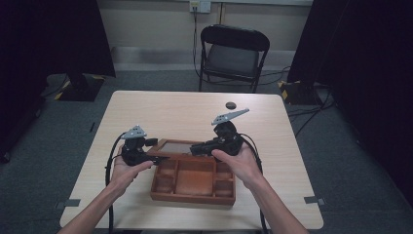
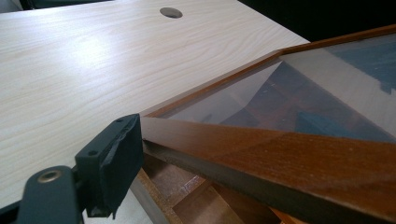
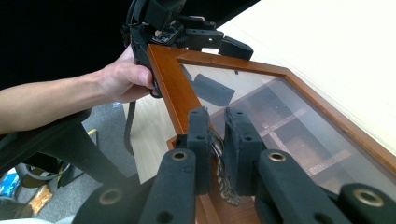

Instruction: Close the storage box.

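Observation:
A brown wooden box with several compartments sits near the table's front edge. Its glass lid in a wooden frame is raised at an angle over the box's far side. My left gripper is shut on the lid's left frame corner; one jaw pad presses against the wood and the other is hidden behind the frame. My right gripper is shut on a small metal clasp on the lid's frame edge. In the right gripper view the left gripper clamps the lid's far corner.
A dark round hole marks the light wooden table behind the box, also the hole in the left gripper view. A black folding chair stands beyond the far edge. Black curtains hang on both sides.

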Demonstrator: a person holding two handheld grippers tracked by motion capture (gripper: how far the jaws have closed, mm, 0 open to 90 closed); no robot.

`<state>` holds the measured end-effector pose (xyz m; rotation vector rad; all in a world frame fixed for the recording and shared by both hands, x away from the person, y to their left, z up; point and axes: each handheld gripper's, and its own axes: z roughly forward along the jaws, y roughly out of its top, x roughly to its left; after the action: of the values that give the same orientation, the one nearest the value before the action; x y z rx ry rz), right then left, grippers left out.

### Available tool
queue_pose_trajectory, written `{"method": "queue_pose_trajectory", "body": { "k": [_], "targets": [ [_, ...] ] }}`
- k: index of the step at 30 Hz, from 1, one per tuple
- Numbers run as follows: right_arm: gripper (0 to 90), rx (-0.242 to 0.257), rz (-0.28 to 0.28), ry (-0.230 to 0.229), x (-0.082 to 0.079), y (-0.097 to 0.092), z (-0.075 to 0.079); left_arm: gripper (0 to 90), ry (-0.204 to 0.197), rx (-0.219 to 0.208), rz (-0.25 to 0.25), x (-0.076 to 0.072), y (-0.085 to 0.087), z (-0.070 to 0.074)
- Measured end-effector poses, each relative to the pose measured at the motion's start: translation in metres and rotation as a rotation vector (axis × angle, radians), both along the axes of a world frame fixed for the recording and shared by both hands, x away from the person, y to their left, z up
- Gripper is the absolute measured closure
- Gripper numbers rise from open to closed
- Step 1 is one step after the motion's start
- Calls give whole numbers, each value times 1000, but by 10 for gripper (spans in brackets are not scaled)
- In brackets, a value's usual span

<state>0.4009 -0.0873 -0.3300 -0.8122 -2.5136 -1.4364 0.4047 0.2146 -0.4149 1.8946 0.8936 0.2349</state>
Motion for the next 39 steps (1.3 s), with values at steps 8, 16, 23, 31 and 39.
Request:
{"method": "queue_pose_trajectory", "body": {
  "k": [8,16,23,31,39],
  "targets": [
    [817,-8,11,7,0,0,0,168,14,5,15,-1,9,-1],
    [818,-20,30,8,-2,0,-3,177,20,33,25,-4,22,-1],
    [817,-37,37,8,-5,0,-4,178,39,56,44,-1,34,-7],
    [814,-57,49,11,-9,-4,-8,188,52,44,115,-2,59,-12],
    [811,-65,46,9,-14,-6,-12,191,60,53,129,0,63,-14]
  ]
}}
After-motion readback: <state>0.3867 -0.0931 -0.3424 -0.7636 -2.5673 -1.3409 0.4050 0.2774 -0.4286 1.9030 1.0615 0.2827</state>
